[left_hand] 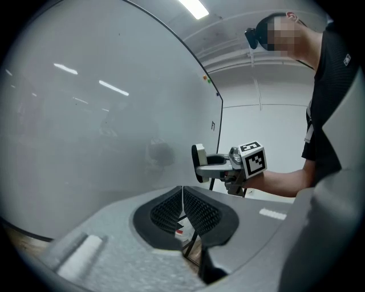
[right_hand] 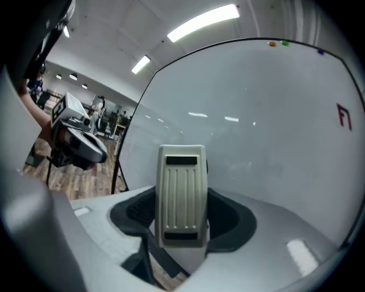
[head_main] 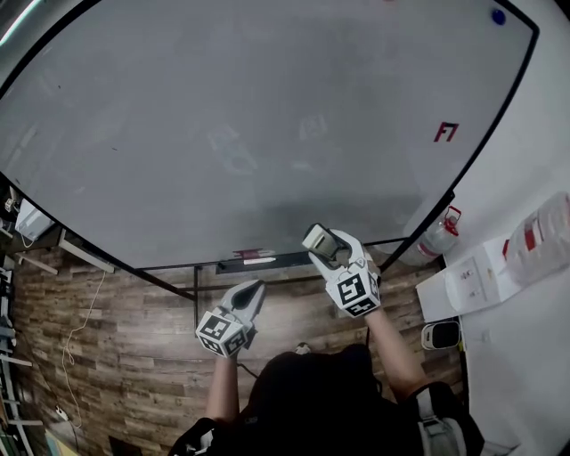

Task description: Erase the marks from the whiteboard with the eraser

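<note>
A large whiteboard (head_main: 267, 116) fills the head view, with a small red mark (head_main: 445, 132) near its right edge; the same red mark (right_hand: 343, 116) shows in the right gripper view. My right gripper (head_main: 331, 250) is shut on a cream ribbed eraser (right_hand: 182, 194), held just below the board's lower edge. The eraser (head_main: 319, 239) points up toward the board. My left gripper (head_main: 252, 292) hangs lower and to the left, jaws shut with nothing between them (left_hand: 182, 208). In the left gripper view the right gripper (left_hand: 228, 164) with the eraser (left_hand: 198, 162) stands off the board.
A marker tray (head_main: 258, 260) with a red pen runs under the board on a black stand. Coloured magnets (head_main: 497, 16) sit at the board's top right. A white table (head_main: 463, 285) with papers is at right, over wooden floor (head_main: 116, 338).
</note>
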### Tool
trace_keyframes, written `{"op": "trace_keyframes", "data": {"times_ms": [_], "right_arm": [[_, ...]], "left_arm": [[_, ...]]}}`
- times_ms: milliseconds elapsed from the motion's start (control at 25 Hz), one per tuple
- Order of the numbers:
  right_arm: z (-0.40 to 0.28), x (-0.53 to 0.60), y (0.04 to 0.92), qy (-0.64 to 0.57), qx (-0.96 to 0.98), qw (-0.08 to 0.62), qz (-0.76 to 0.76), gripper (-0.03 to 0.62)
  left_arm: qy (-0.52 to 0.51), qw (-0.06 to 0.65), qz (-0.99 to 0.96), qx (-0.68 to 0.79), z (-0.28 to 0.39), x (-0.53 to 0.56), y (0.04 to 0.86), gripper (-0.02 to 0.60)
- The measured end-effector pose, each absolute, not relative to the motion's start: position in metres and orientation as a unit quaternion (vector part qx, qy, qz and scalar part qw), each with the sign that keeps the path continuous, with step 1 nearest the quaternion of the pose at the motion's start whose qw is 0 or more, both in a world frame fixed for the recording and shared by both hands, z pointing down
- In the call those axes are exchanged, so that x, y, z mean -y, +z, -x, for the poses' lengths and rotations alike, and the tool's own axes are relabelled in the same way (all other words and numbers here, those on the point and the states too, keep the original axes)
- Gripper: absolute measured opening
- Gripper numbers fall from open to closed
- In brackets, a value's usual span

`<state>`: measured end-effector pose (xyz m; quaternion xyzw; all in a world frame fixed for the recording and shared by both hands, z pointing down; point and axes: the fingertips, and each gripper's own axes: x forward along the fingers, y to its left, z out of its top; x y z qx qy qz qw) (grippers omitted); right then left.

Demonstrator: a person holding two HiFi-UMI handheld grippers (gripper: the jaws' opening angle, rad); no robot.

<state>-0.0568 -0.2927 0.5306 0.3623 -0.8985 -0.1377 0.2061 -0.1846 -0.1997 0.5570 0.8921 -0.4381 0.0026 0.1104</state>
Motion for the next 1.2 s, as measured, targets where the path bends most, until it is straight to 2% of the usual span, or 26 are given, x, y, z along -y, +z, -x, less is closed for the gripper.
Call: {"op": "trace_keyframes", "data": {"times_ms": [280, 760, 1200], "right_arm": [[0.021, 0.252, 0.536, -0.066, 0.932, 0.115, -0.336, 0.256], [-0.072, 0.159, 0.544, -0.051, 0.940, 0.137, -0.310, 0.256], [-0.103, 0.097, 0.561, -0.056, 0.949, 0.134, -0.279, 0.256]], "left_arm": [[-0.024, 0.107, -0.891, 0.440, 0.147, 0.186, 0.541, 0.017], [-0.004, 0.131, -0.903, 0.410, 0.034, 0.103, 0.543, 0.017], [0.002, 0.132, -0.908, 0.397, -0.024, 0.040, 0.542, 0.017]]}}
